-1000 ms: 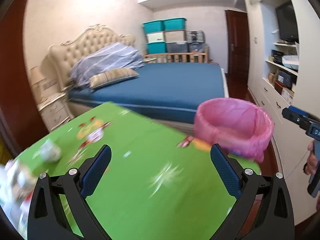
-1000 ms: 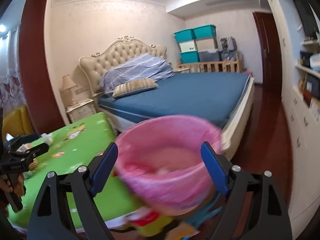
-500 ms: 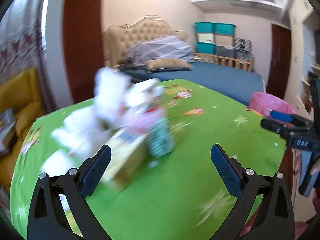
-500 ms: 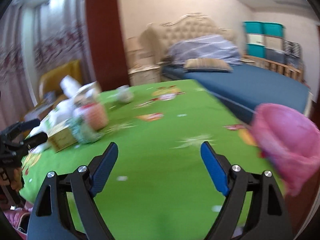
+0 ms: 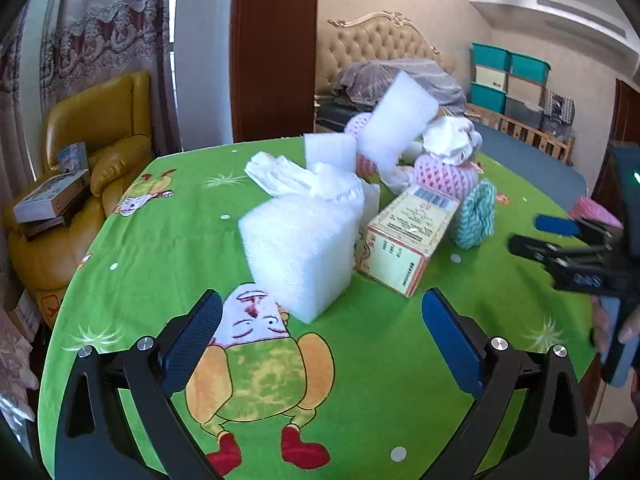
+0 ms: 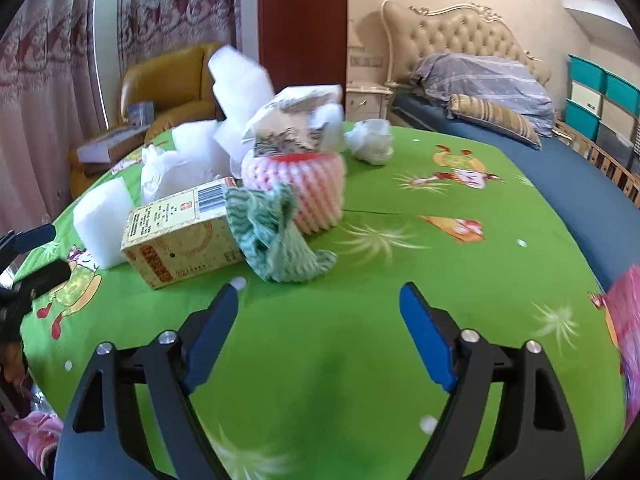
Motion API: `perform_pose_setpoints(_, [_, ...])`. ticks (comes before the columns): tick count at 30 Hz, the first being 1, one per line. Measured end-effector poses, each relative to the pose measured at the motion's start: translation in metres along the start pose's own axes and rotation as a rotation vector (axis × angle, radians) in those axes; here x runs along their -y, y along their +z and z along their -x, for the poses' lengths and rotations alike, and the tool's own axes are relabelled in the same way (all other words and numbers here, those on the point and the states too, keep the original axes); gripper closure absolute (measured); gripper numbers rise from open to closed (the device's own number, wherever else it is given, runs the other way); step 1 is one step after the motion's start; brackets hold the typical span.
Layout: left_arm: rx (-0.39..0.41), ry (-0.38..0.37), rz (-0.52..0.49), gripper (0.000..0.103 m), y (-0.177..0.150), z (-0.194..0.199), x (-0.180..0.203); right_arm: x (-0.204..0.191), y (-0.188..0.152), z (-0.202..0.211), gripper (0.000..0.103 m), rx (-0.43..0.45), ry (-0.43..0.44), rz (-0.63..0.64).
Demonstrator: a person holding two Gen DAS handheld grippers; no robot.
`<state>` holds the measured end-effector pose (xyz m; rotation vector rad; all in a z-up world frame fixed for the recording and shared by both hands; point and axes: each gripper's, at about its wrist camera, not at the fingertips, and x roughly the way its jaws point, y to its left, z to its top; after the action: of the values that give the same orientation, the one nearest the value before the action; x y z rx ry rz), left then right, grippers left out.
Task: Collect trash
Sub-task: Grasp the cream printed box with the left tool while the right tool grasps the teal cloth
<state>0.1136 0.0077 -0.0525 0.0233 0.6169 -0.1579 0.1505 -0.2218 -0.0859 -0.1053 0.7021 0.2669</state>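
Trash heap on the green tablecloth [image 5: 160, 240], both grippers over it empty.
Foam block [image 5: 300, 252], yellow carton [image 5: 404, 248], pink fruit net [image 6: 300, 192], teal cloth [image 6: 276, 236] and crumpled paper [image 6: 370, 142] cluster mid-table. Pink bin [image 6: 626, 312] is cut off at the edge. Left gripper [image 5: 320, 334] stands wide apart; right gripper [image 6: 318, 326], apart too, has just narrowed slightly, nothing between.

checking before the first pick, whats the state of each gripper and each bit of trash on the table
left gripper: open, empty, over the table short of the pile
right gripper: open, empty, its jaws have just been closing a little
foam block: resting on the cloth, tilted
cardboard box: lying on its side, closed
teal cloth: crumpled against the box
pink foam net: upright in the pile
paper ball: crumpled, apart from the pile
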Motion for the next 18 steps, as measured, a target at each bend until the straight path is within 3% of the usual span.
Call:
perform_pose_setpoints(5, [-0.023, -0.037, -0.070, 0.008, 0.000, -0.005, 0.021, -0.014, 0.015, -0.023, 0.030, -0.039, -0.006, 0.027])
perform_pose_setpoints(7, [-0.039, -0.067, -0.083, 0.008, -0.001, -0.008, 0.025, -0.018, 0.020, -0.034, 0.037, -0.068, -0.007, 0.032])
perform_pose_setpoints(9, [-0.048, -0.069, -0.092, 0.011, -0.003, -0.010, 0.028, -0.018, 0.022, -0.038, 0.057, -0.081, -0.004, 0.036])
perform_pose_setpoints(12, [-0.077, -0.107, -0.101, 0.017, -0.001, -0.016, 0.033, -0.017, 0.021, -0.033, 0.073, -0.065, 0.011, 0.030])
perform_pose_setpoints(18, [-0.126, -0.144, -0.125, 0.025, 0.007, -0.035, 0.047, 0.009, 0.006, 0.007, 0.076, 0.026, 0.010, -0.051])
